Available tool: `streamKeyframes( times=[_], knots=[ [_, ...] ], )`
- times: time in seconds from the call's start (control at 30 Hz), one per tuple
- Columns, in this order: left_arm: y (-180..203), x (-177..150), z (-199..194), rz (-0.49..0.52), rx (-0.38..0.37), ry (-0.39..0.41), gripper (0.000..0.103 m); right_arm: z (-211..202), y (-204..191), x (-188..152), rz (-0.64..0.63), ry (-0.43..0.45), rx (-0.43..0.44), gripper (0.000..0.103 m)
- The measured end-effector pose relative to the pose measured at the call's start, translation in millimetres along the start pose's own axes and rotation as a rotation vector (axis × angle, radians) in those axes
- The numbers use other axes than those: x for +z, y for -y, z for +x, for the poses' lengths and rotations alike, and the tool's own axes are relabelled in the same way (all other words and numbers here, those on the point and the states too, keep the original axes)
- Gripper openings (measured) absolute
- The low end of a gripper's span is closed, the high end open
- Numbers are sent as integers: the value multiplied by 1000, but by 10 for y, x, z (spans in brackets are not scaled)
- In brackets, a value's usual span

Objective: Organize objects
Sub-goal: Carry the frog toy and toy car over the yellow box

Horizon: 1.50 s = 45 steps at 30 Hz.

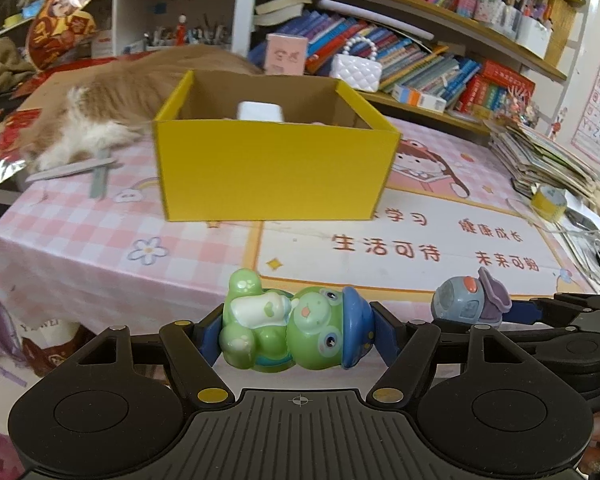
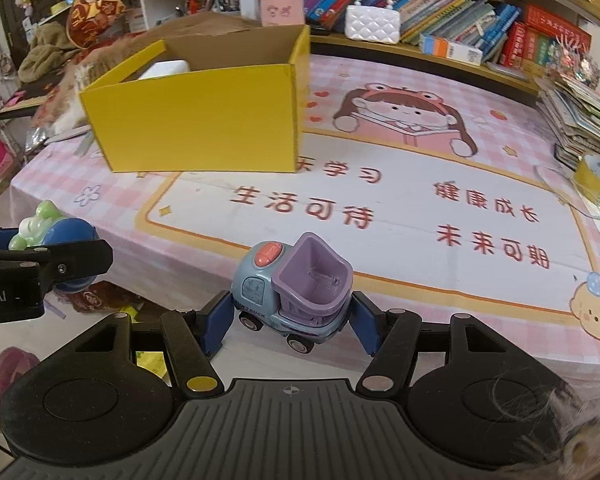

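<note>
Both wrist views look low along the fingers across the table (image 1: 100,240), near its front edge. Shared: yellow box (image 1: 274,172) (image 2: 204,120), bookshelf (image 1: 420,60) behind.

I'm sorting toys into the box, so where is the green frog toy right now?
The green frog toy lies sideways between the left gripper's fingers at the table's near edge, in front of the yellow box.

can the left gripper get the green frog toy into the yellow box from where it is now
Probably yes. The left gripper holds the green frog toy, and the yellow box stands open-topped straight ahead with only bare tablecloth between.
</note>
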<state>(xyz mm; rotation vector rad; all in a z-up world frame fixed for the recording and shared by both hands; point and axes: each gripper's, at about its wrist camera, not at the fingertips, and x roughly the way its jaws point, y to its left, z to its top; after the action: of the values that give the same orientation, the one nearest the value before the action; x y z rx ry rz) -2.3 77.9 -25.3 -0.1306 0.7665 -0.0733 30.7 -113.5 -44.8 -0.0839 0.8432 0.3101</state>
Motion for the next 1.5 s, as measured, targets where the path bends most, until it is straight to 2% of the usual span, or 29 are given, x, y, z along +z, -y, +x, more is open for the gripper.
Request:
streamKeyframes(
  times=[0.4,0.67,0.93,1.23,1.37,1.5],
  knots=[
    [-376,-9,-242,-64,40,50,72,-40,-338,88,-47,31,26,60],
    [-507,141,-291,-89,62,93,72,-31,-459,259,-59,59,43,60],
    [-566,561,-332,-91,73,202,72,-39,-405,656,-65,156,48,60],
    [-510,1126,-71,-87,94,297,73,116,-245,1262,-101,258,40,60],
    [-473,1344,135,-89,111,310,73,278,-179,1515,-126,281,50,60],
    [-448,1499,413,-77,136,286,73,484,-126,1729,-159,296,55,60]
  ],
)
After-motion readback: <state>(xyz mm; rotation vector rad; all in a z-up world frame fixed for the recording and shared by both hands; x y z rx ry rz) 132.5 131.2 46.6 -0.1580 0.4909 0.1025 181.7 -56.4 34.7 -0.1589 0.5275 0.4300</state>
